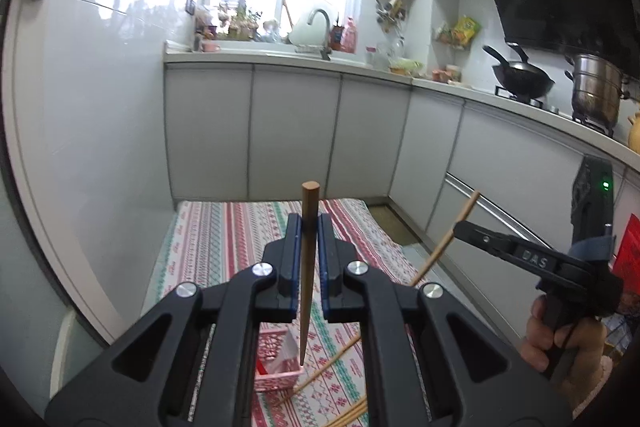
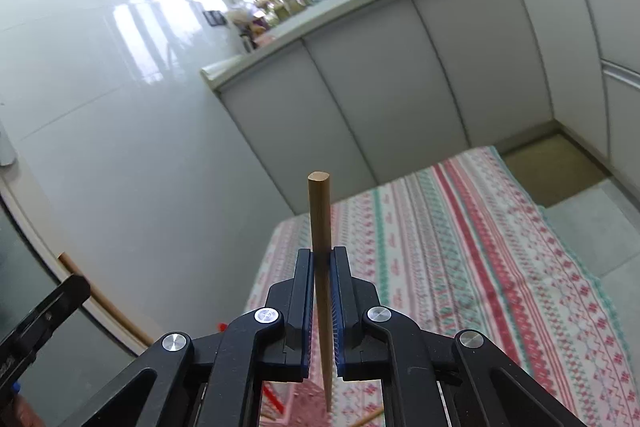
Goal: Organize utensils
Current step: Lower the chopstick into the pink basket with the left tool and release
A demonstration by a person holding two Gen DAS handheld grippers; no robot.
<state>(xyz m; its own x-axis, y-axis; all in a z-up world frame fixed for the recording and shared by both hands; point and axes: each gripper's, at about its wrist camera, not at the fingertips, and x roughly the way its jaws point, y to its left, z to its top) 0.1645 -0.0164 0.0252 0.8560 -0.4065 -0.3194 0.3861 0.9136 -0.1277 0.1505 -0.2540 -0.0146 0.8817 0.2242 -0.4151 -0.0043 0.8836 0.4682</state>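
My left gripper (image 1: 308, 223) is shut on a dark brown chopstick (image 1: 308, 267) that stands upright, its thin tip just above a pink lattice basket (image 1: 278, 373) on the patterned tablecloth (image 1: 224, 239). My right gripper (image 2: 322, 254) is shut on a lighter wooden chopstick (image 2: 320, 223), also held upright above the basket (image 2: 308, 403). In the left wrist view the right gripper (image 1: 460, 227) is at the right, holding its chopstick (image 1: 444, 239) tilted. Several loose chopsticks (image 1: 328, 367) lie on the cloth beside the basket.
The table stands against grey kitchen cabinets (image 1: 296, 131) and a glossy white wall (image 1: 100, 87). A counter holds a sink tap (image 1: 320, 23), a wok (image 1: 520, 75) and a steel pot (image 1: 596, 91). A brown floor mat (image 2: 556, 163) lies beyond the table.
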